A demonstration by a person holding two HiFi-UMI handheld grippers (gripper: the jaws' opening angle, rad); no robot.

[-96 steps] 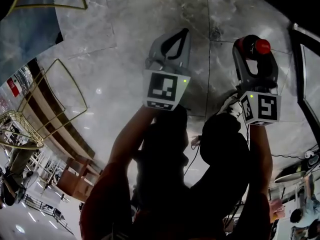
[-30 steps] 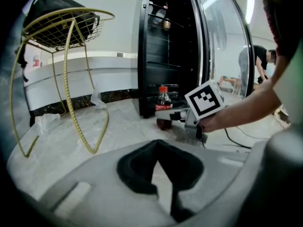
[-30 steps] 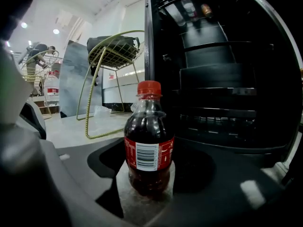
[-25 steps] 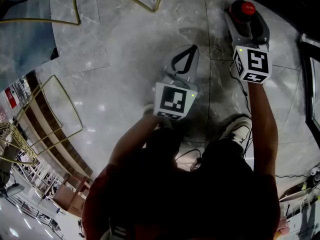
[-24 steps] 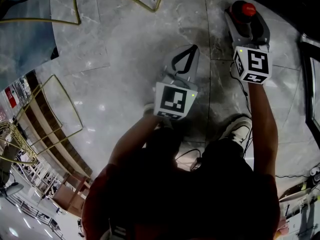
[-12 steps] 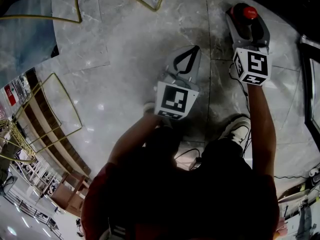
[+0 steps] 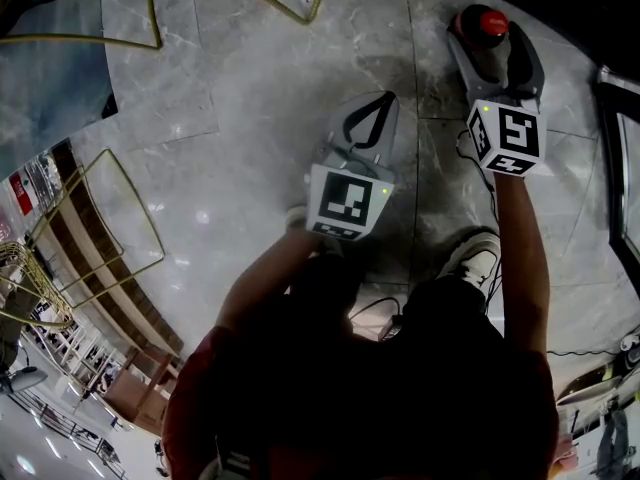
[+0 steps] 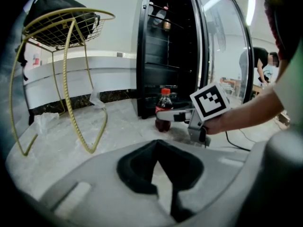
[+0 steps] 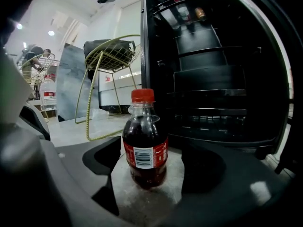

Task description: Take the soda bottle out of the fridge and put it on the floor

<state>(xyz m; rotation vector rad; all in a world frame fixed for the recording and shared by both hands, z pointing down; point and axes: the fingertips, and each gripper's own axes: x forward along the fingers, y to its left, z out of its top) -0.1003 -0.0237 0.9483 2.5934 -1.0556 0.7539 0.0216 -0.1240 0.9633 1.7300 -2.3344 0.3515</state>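
Note:
The soda bottle (image 9: 144, 141), dark cola with a red cap and red label, stands upright on the marble floor just in front of the open black fridge (image 9: 213, 79). My right gripper (image 9: 150, 174) is around it with its jaws opening; a gap shows on each side and the pads do not press it. From the head view only the red cap (image 7: 487, 23) shows between the jaws of the right gripper (image 7: 488, 38). My left gripper (image 7: 372, 108) hovers over bare floor to the left, shut and empty. The left gripper view shows the bottle (image 8: 163, 110) and the fridge (image 8: 165, 46).
A gold wire stool (image 8: 61, 32) carrying a black bag stands left of the fridge. The glass fridge door (image 8: 222, 46) hangs open. A cable (image 7: 480, 183) trails on the floor by my shoe (image 7: 480, 263). A person (image 8: 255, 65) bends over in the background.
The right gripper carried the bottle down and away from the camera to the floor, then its jaws spread off the bottle. The left gripper has hardly moved.

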